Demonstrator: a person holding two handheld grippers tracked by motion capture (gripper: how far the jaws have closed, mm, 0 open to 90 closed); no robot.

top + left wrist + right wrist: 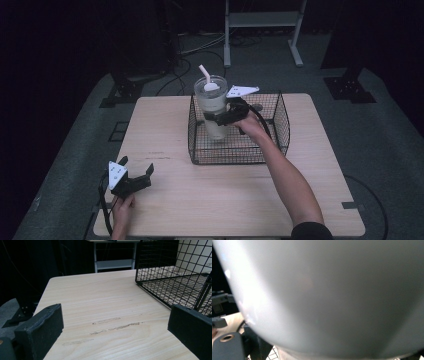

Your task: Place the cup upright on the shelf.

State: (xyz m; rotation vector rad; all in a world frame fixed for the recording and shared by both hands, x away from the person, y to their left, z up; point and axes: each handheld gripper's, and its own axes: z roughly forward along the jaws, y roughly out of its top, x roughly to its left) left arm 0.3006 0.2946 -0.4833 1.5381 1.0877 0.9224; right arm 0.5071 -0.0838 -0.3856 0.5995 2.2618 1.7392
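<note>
A: Left gripper (135, 175) first — status?
B: Parked at table's (210, 195) near-left corner, jaws wide apart, nothing between. From left gripper view, just bare wood w/ scuff marks (115, 326) ahead, wire basket (172, 277) off to the side.
A: Moving right — the tumbler?
B: Pale lidded tumbler (212, 107) w/ white straw (204, 74), upright, lower part inside the black wire basket (280, 107), upper part above the rim. Can't tell if base touches basket floor or hangs just above.
A: Right gripper?
B: Right gripper (223, 118) clamped round tumbler's mid-body from the right, jaws spread about as wide as the cup. Right gripper view: tumbler wall (332, 295) pressed up close, blurred.
A: Step in hand?
B: Prob. carrying tumbler at the basket — in or out, unclear from this alone.
A: Next move needs?
B: Keep it vertical, steady squeeze, mind the straw & the basket's rim wires. Release only once base sits flat.
</note>
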